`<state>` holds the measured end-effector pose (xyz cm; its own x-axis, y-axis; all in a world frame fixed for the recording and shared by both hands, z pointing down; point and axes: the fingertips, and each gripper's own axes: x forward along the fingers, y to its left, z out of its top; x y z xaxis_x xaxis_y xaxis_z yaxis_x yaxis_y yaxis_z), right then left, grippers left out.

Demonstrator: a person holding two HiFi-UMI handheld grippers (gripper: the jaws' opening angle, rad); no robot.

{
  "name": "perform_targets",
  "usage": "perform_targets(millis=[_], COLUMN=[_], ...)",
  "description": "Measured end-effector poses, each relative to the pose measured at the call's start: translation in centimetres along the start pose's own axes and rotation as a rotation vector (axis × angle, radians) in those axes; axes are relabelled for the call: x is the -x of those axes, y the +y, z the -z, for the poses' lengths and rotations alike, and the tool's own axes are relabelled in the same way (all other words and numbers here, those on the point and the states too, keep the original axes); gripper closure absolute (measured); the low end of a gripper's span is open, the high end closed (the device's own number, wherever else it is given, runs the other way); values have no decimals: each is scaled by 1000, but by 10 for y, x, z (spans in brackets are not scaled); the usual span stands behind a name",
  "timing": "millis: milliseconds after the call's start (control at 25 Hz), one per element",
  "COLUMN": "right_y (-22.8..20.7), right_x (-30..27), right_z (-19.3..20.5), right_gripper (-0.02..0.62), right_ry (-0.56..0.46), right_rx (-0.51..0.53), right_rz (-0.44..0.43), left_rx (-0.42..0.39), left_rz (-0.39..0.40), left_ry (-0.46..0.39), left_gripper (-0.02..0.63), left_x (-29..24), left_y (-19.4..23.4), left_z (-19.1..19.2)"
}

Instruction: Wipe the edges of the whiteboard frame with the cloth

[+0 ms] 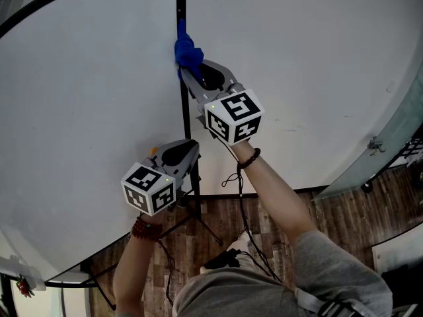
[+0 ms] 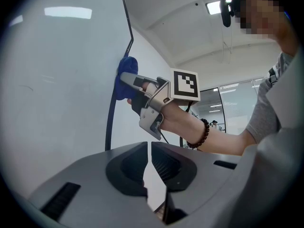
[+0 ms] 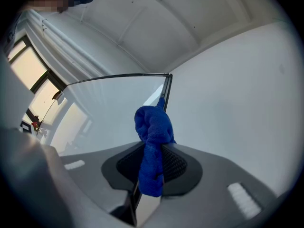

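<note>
The whiteboard [image 1: 86, 111] fills the left of the head view, and its black frame edge [image 1: 183, 111] runs straight up and down. A blue cloth [image 1: 188, 51] is bunched against that edge, high up. My right gripper [image 1: 187, 71] is shut on the cloth; in the right gripper view the cloth [image 3: 153, 146] hangs between the jaws and presses on the frame edge [image 3: 167, 87] below the top corner. My left gripper [image 1: 192, 152] is lower down beside the same edge, shut and holding nothing. In the left gripper view, the left gripper [image 2: 148, 148] looks up at the right gripper [image 2: 124, 78] and the cloth [image 2: 127, 70].
A white wall [image 1: 304, 65] lies right of the frame edge. Below are the wooden floor [image 1: 330, 210], the board's black stand legs [image 1: 198, 223] and a dangling cable [image 1: 241, 203]. A glass partition [image 1: 390, 137] stands at far right.
</note>
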<state>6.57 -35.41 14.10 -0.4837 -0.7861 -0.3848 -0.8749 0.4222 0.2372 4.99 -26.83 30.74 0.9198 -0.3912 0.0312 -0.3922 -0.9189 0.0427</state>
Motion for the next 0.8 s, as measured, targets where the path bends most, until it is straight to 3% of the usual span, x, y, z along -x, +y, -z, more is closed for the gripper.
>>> perform_targets(millis=[800], right_y=[5], right_x=[7], right_z=[10], right_gripper=[506], right_ry=[-4], right_rx=[-10], right_rz=[17], left_rx=[8], left_rz=[-10], left_ry=[5], left_gripper=[575], left_x=[3], left_y=[1], left_z=[3])
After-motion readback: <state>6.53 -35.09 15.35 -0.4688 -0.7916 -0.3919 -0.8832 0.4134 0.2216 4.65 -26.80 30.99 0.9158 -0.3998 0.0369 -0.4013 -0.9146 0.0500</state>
